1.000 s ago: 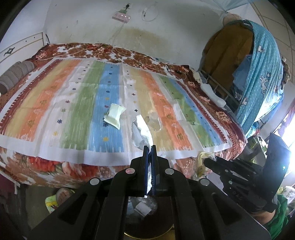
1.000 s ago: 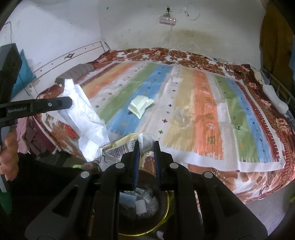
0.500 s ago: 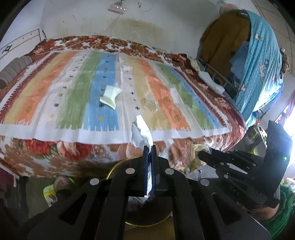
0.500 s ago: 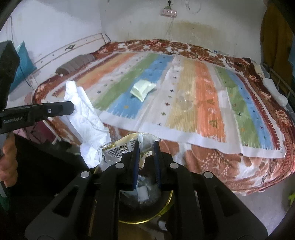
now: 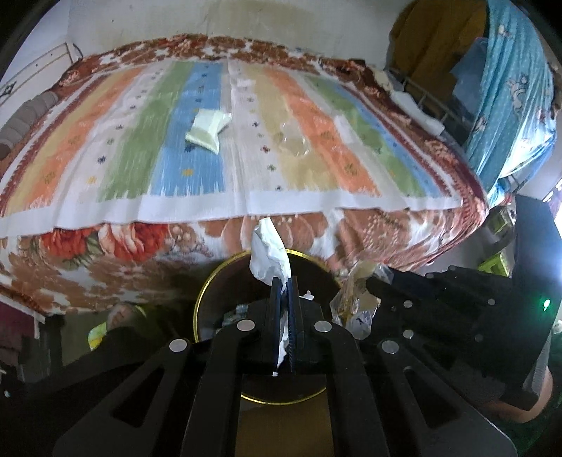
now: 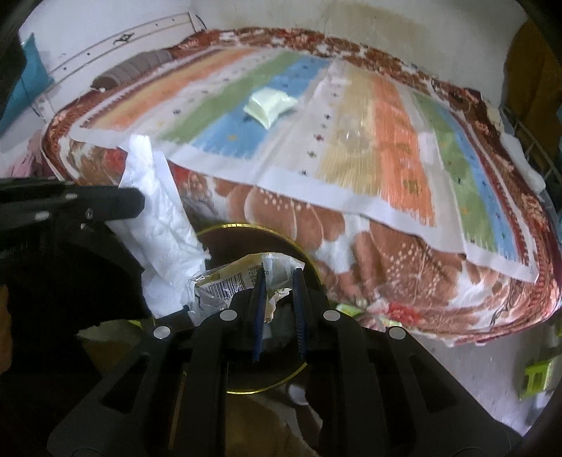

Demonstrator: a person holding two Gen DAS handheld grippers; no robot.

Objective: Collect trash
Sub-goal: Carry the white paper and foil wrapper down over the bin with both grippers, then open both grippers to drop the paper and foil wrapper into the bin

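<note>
Left gripper (image 5: 284, 281), low centre, is clamped on white tissue (image 5: 268, 251); right gripper (image 6: 279, 274) is clamped on a crumpled wrapper (image 6: 228, 279). Both are held over the gold-rimmed bin (image 5: 202, 291), seemingly for dropping.

You face a bed (image 5: 246, 168) under a striped sheet (image 6: 351, 151), pale stained wall (image 5: 246, 17) behind, blue curtain (image 5: 509, 105) at right.

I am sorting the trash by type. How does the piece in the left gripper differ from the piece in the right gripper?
The tissue in the left gripper is plain white and soft; the wrapper in the right gripper is yellowish, printed, with a barcode. The tissue sticks upward; the wrapper spreads sideways. Both are held above the bin.
</note>
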